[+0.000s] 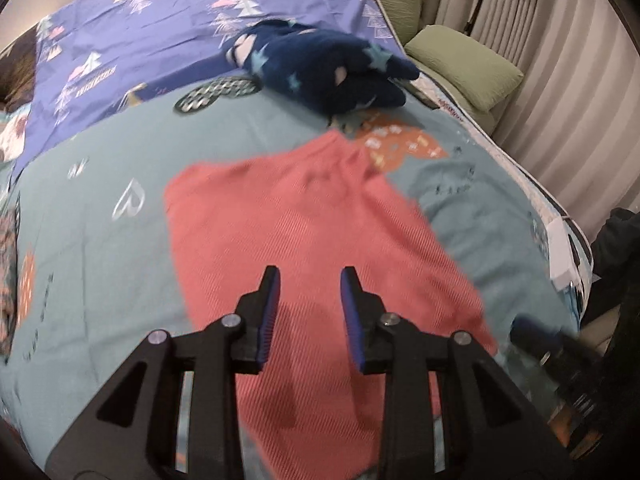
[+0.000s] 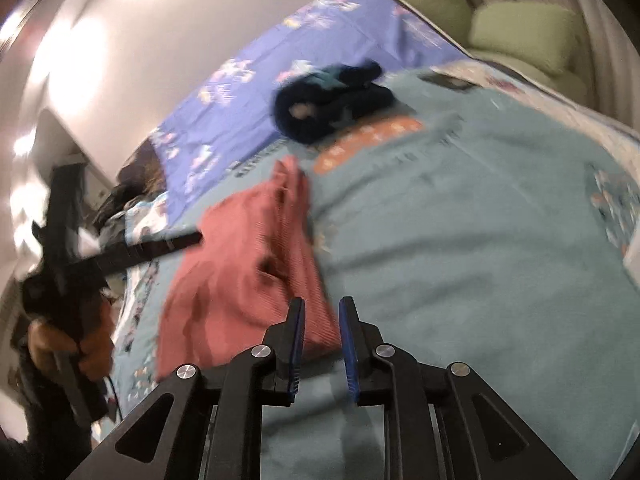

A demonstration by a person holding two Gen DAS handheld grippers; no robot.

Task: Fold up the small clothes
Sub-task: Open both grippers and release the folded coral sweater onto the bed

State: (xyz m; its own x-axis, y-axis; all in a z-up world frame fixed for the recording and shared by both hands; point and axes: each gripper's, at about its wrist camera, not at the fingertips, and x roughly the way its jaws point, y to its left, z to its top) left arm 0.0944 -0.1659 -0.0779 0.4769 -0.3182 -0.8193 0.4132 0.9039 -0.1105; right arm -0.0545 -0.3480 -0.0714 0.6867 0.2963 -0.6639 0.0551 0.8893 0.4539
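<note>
A pink ribbed garment (image 1: 304, 232) lies spread flat on the teal bedspread (image 1: 100, 248). My left gripper (image 1: 310, 280) hovers above its near half, jaws open and empty. In the right wrist view the same garment (image 2: 240, 268) lies left of centre. My right gripper (image 2: 322, 308) is open and empty just above the garment's near right corner. The left gripper (image 2: 176, 242) shows there at the left, held in a hand. A dark blue starred fleece garment (image 1: 324, 68) lies bunched farther up the bed, also in the right wrist view (image 2: 332, 100).
A purple sheet with tree prints (image 1: 160, 32) covers the far part of the bed. Green cushions (image 1: 464, 64) and pale curtains (image 1: 560, 60) stand beyond the bed's right edge. A white wall (image 2: 120, 60) is at the left.
</note>
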